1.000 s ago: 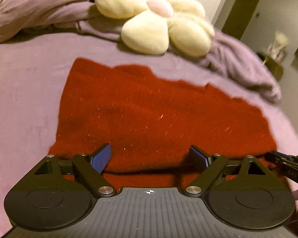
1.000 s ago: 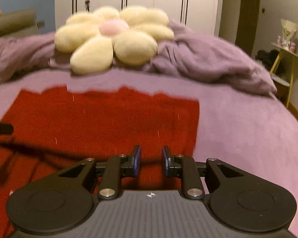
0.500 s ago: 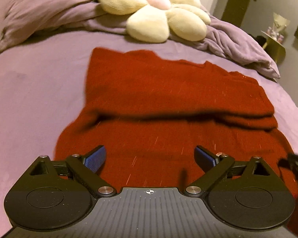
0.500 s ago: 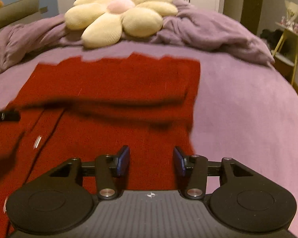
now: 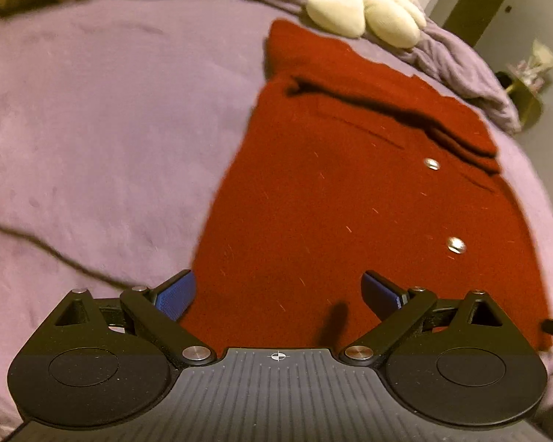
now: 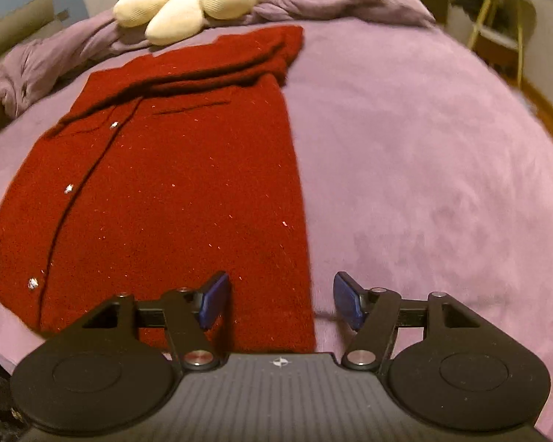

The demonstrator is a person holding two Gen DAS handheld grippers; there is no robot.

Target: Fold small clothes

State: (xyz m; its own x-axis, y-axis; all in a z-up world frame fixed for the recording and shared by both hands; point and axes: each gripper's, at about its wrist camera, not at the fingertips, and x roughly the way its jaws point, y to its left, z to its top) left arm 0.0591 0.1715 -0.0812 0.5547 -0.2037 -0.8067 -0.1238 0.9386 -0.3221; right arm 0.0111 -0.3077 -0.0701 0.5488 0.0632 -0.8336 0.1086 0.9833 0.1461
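One red cardigan (image 6: 173, 184) | lengthwise toward flower pillow (image 6: 188, 0) | both hand-held grippers (image 5: 278, 294) (image 6: 278, 302) apart

Dim, warm indoor light tints both views yellowish, with grain in the dark parts. The fisheye lens bows the bed (image 5: 92, 129) into a dome and bends the room at the edges. Motion blur smears the cardigan (image 5: 331, 202) along its left edge and softens the cushion (image 6: 188, 3) (the left view is the worse). Soft shadows lie under the cardigan's folded band. Its buttons (image 5: 456, 245) catch small glints. The black tongs housing at the bottom stays sharp.
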